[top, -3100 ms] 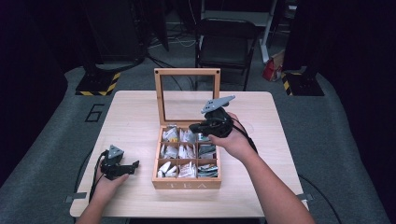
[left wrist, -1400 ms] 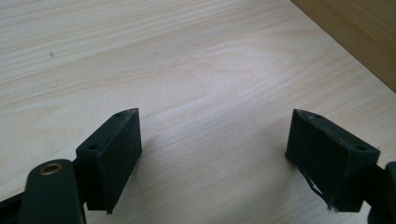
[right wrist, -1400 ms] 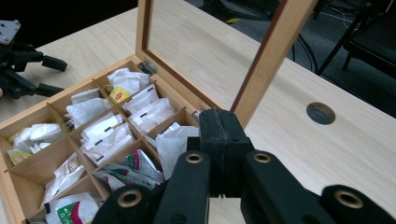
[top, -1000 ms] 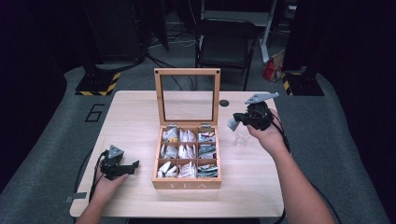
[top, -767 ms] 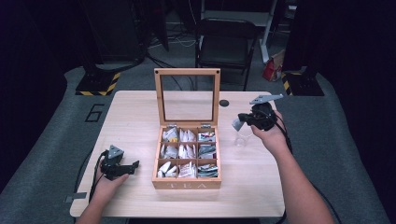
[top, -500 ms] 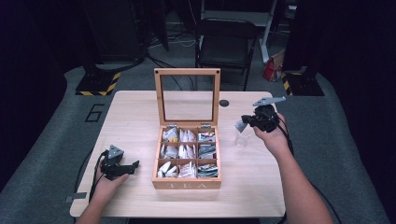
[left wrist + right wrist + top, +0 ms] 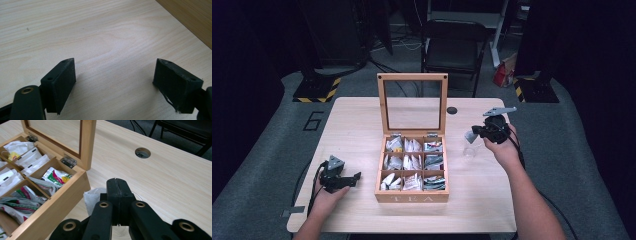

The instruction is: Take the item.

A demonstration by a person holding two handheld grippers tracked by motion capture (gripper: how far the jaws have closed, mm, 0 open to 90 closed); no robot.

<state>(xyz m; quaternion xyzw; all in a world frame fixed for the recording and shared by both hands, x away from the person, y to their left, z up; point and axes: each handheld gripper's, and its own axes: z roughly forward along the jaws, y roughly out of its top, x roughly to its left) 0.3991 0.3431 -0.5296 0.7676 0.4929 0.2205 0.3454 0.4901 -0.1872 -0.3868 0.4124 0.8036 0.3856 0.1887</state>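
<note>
Right of tea box (image 7: 412, 167), above table (image 7: 362, 125): tea bag (image 7: 92, 197), pinched in right gripper (image 7: 477, 132), jaws closed on it. Light, soft, tearable; grip by edge. Left gripper (image 7: 354, 179) jaws wide, empty, resting.

in the right gripper view the black jaws of the right gripper (image 7: 117, 192) cover most of the pale tea bag (image 7: 93, 197), so how they pinch it cannot be told; the wooden tea box (image 7: 62, 197) is cut off at the left edge; the packets' (image 7: 412, 165) print is too small to read
</note>
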